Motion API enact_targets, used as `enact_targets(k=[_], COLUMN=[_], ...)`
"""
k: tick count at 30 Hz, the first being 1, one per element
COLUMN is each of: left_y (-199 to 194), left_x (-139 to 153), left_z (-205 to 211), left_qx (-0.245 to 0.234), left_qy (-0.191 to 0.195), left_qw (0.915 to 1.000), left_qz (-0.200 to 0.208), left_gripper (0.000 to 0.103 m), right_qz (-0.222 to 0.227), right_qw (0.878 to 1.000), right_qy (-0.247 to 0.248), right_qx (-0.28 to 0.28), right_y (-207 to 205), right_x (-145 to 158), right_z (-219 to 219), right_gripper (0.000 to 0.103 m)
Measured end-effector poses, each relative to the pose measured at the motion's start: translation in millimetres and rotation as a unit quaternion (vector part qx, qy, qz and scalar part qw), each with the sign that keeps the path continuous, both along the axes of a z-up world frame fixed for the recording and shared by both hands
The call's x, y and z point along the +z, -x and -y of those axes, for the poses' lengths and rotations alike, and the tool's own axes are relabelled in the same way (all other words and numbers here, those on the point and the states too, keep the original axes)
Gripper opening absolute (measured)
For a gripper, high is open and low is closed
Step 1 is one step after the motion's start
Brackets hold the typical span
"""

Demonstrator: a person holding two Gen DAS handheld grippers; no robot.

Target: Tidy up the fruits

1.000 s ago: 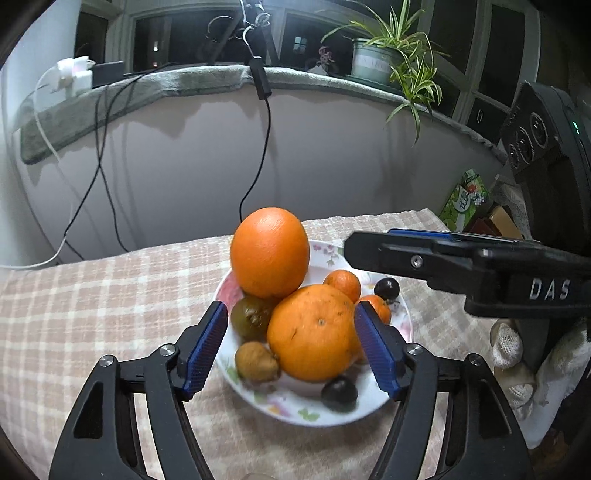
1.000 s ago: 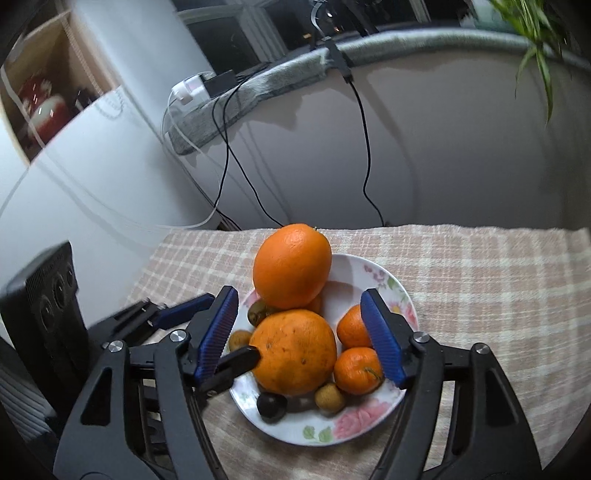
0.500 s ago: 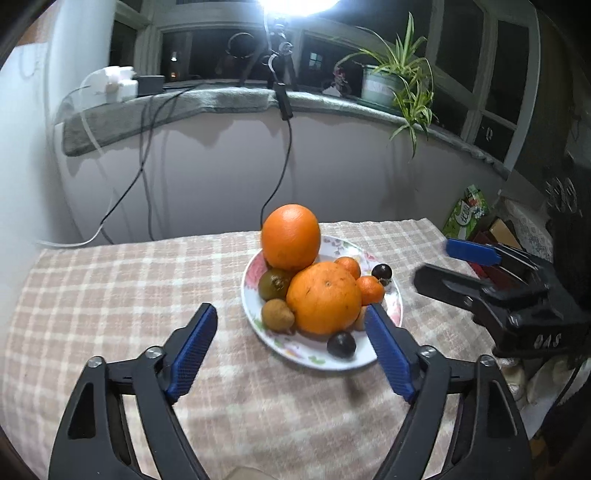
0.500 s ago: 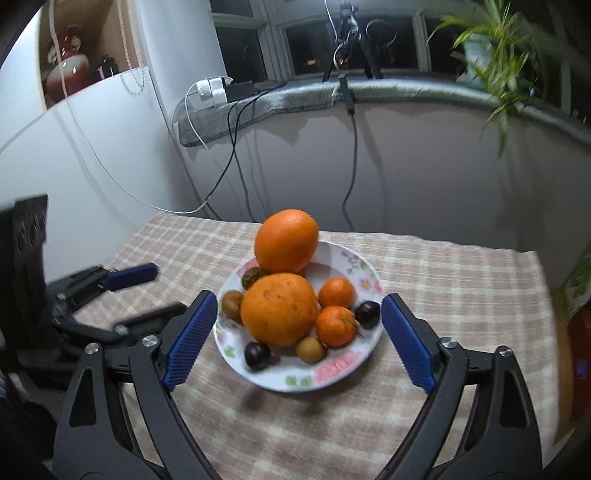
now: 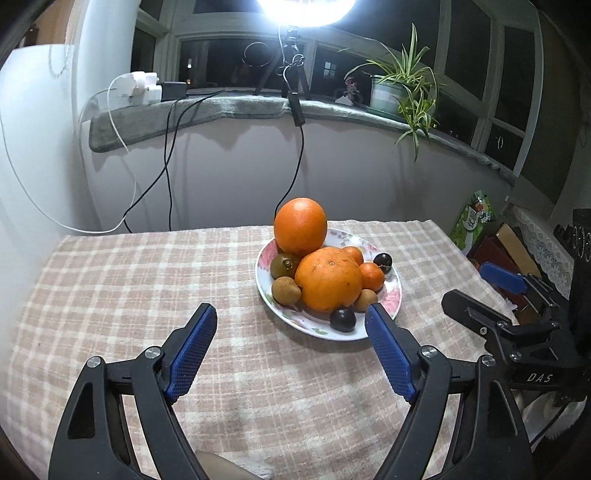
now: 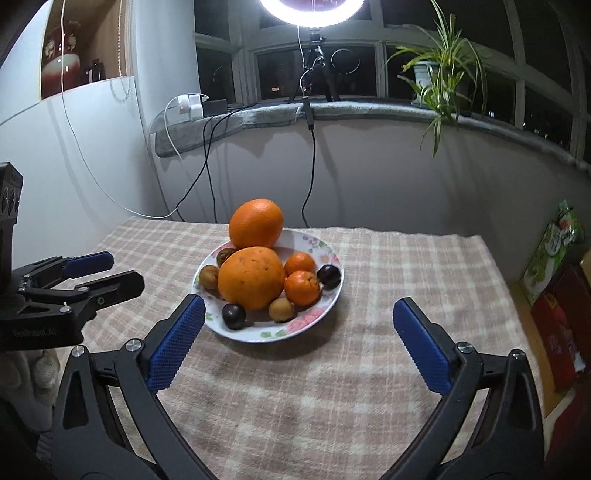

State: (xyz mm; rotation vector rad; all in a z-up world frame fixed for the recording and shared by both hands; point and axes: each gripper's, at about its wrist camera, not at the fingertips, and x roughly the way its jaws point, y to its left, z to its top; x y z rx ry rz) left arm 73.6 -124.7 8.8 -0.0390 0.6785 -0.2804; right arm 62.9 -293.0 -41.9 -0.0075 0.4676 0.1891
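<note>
A flowered white plate stands on the checked tablecloth, heaped with fruit. One big orange rests on top at the back, and a second lies in front. Around them are two mandarins, two dark plums and small brown fruits. My left gripper is open just short of the plate's near rim, holding nothing. My right gripper also hangs in front of the plate; its jaws are opening and nothing is between them. Each gripper shows in the other's view: right gripper, left gripper.
Behind the table runs a curved wall with hanging cables and a ledge holding a potted plant, chargers and a ring light. A green carton and red boxes sit off the table's right side.
Both grippers have drawn back from around the front orange to the near side of the plate, and their jaws stand wider. The fruit has not moved.
</note>
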Motion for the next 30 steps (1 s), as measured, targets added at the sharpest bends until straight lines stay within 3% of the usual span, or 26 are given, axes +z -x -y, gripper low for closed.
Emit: enact_targets(k=[30], left_y=[20.7], left_x=[4.8], left_z=[0.5], left_qx=[-0.009], left_qy=[0.014], left_qw=[0.9998], left_qz=[0.010], left_gripper=[0.083], right_qz=[-0.007], right_qw=[1.000], right_qy=[-0.018], right_qx=[0.010], right_y=[9.7], right_x=[0.8], right_z=[-6.7], right_gripper=[0.103])
